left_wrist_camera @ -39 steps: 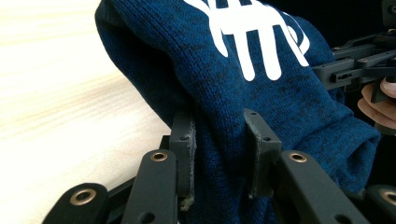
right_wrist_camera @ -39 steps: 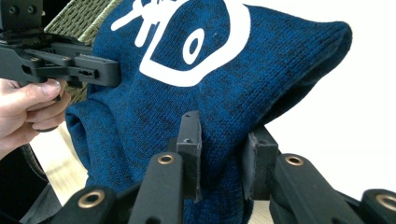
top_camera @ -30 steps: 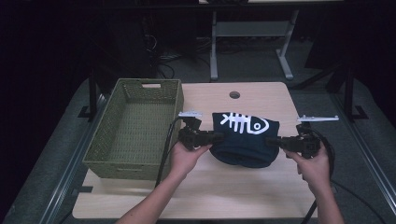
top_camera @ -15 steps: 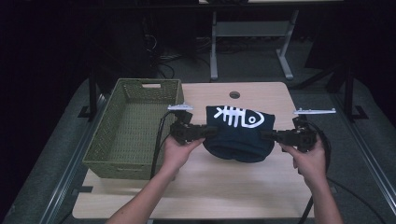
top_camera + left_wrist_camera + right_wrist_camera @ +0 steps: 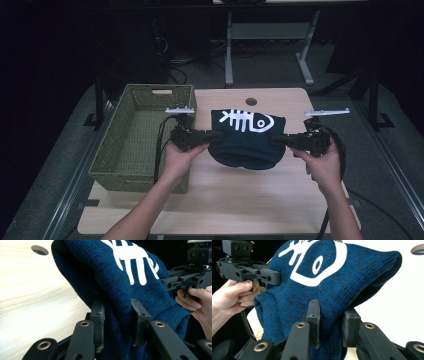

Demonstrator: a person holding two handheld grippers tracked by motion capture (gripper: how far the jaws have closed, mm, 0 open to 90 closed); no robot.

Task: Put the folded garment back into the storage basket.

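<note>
room: dark, light falls mainly on the surface (image 5: pixel 235 200) | surface: pale wood, round hole (image 5: pixel 251 101) near far edge | floor (image 5: pixel 390 150): grey carpet | behind: white metal table frame (image 5: pixel 265 35), dark cables (image 5: pixel 190 75) on the floor

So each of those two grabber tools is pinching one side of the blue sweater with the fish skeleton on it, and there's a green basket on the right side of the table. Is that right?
Nearly. Both the left gripper and the right gripper do pinch the blue sweater by its sides. But the green basket sits on the left side of the table, not the right, as the high view shows.
</note>
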